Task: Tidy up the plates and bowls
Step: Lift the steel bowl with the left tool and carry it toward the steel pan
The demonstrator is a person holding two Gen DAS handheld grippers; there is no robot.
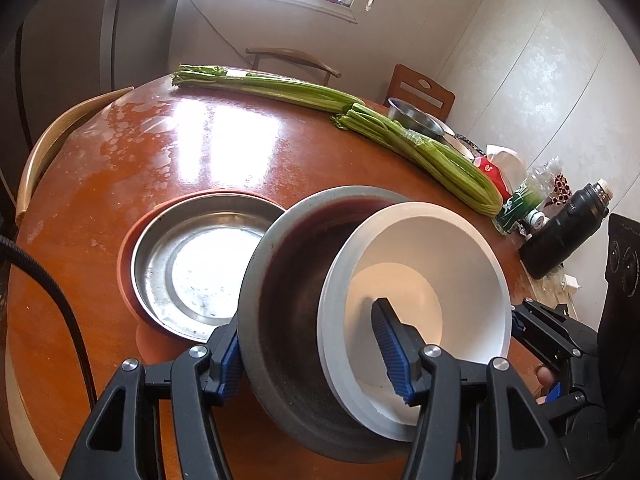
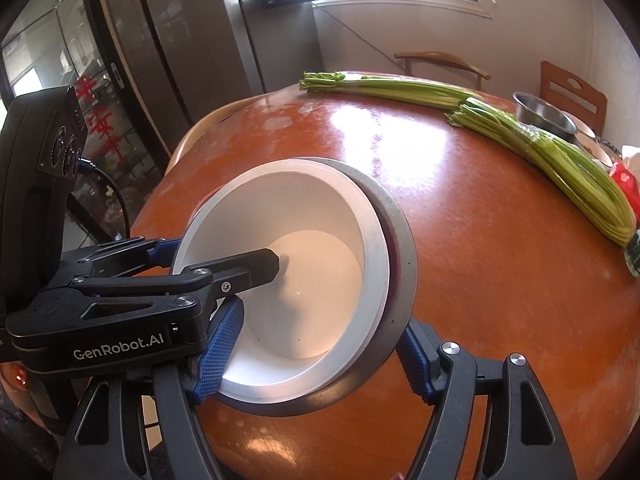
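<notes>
**Left wrist view: nested bowls carried over the stacked plates**

Left gripper (image 1: 316, 352) has its fingers pinching both walls of the pair, one outside the grey-rimmed dark metal bowl (image 1: 288, 300), one inside the white round plastic bowl (image 1: 432, 264) nested in it. Right gripper (image 2: 312, 344) pinches the opposite side in the same way. The pair hangs tilted, clear of the glossy orange-brown surface (image 1: 120, 168), beside the shallow steel plate (image 1: 200, 264) on a terracotta plate (image 1: 132, 240). Advice: level the pair first, then lower both hands together, releasing only once it is seated.
</notes>
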